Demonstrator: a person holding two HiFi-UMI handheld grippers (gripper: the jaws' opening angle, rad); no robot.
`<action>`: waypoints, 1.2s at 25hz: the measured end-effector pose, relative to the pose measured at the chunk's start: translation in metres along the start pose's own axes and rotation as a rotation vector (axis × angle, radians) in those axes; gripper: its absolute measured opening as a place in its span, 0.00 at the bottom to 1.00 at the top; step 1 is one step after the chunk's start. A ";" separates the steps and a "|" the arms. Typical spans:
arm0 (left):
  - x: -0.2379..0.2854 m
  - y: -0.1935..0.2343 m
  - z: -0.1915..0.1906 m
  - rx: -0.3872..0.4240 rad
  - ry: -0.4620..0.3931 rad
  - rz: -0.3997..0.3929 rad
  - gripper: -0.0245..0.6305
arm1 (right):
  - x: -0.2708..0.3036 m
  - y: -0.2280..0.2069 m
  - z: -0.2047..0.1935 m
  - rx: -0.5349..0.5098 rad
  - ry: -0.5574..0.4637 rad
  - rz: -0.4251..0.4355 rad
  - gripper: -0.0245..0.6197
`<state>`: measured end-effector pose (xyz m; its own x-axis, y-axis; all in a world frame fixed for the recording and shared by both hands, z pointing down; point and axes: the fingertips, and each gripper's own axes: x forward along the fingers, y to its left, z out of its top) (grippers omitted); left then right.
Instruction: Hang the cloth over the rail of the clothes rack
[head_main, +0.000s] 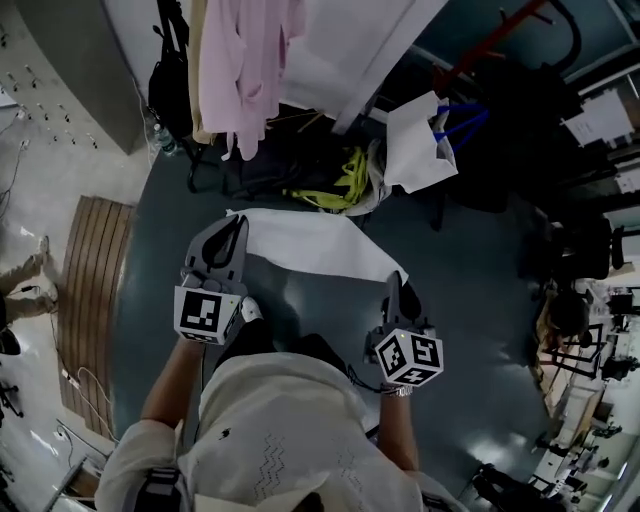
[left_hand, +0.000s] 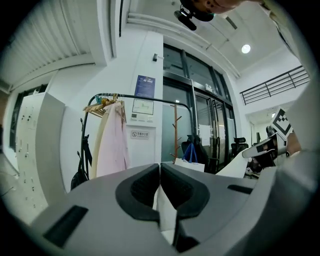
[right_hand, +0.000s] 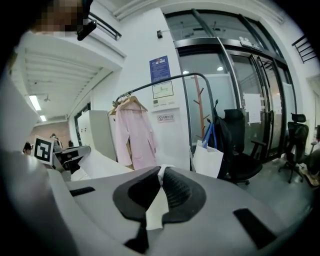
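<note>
A white cloth (head_main: 310, 245) is stretched flat between my two grippers, in front of my chest. My left gripper (head_main: 237, 222) is shut on the cloth's left corner, and a strip of cloth (left_hand: 166, 215) shows between its closed jaws (left_hand: 160, 169). My right gripper (head_main: 394, 280) is shut on the right corner, with cloth (right_hand: 156, 210) pinched in its jaws (right_hand: 161, 172). The clothes rack stands ahead. Its dark curved rail (left_hand: 145, 99) (right_hand: 165, 82) carries a pink garment (head_main: 240, 60) (right_hand: 134, 137) on a hanger. Both grippers are well below the rail and short of it.
A white bag with blue handles (head_main: 420, 145) and a yellow item (head_main: 335, 185) lie near the rack's foot. A black bag (head_main: 170, 80) hangs at the rack's left end. A wooden board (head_main: 95, 300) lies on the floor at left. An office chair (right_hand: 240, 150) stands at right.
</note>
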<state>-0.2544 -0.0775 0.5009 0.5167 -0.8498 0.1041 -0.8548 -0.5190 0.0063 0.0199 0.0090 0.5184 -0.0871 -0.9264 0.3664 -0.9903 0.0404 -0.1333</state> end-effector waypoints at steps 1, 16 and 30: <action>0.005 0.005 0.002 0.005 -0.004 -0.013 0.07 | 0.002 0.000 0.003 0.000 -0.010 -0.017 0.07; 0.073 0.034 0.030 0.058 -0.024 -0.039 0.07 | 0.062 -0.037 0.039 0.050 -0.062 -0.093 0.07; 0.233 0.073 0.095 0.145 -0.068 0.110 0.07 | 0.244 -0.109 0.143 0.065 -0.124 0.099 0.07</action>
<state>-0.1917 -0.3224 0.4307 0.4266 -0.9040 0.0290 -0.8930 -0.4260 -0.1451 0.1222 -0.2748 0.4908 -0.1659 -0.9583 0.2326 -0.9679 0.1131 -0.2243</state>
